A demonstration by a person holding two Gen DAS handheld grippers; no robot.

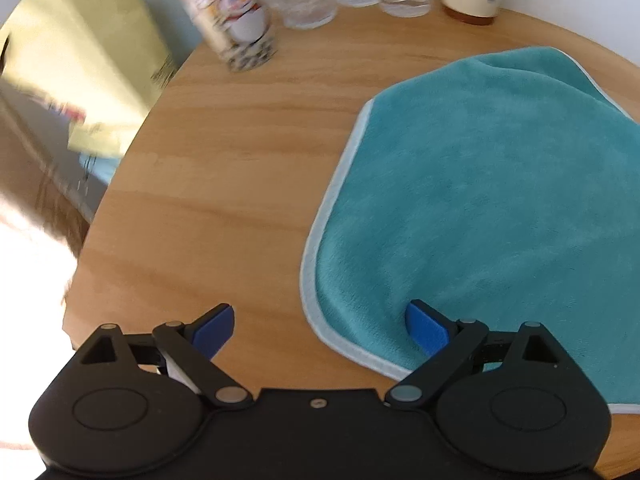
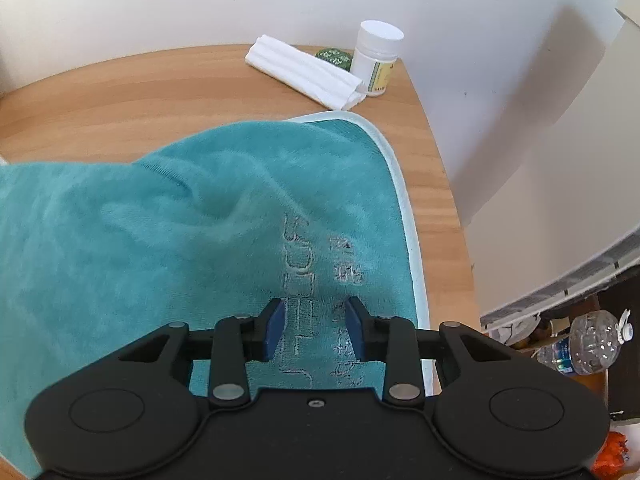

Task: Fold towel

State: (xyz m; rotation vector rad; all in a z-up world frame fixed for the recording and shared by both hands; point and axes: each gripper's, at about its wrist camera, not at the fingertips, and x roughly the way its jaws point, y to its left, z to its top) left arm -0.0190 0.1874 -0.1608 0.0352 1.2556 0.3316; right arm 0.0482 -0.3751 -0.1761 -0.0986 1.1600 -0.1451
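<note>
Left fingers (image 1: 426, 330) straddle towel (image 1: 480, 200) corner (spread wide).

Teal towel (image 1: 480, 200), pale-blue trim

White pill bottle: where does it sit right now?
In the right wrist view the pill bottle stands upright at the table's far right edge, against the rolled white cloth, beyond the towel's far corner.

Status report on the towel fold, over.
Left tool open wide, straddling the near trimmed edge of the teal plush towel. Right tool open over its embroidered corner. Towel spread, rumpled, unfolded. Nothing in the way.
</note>
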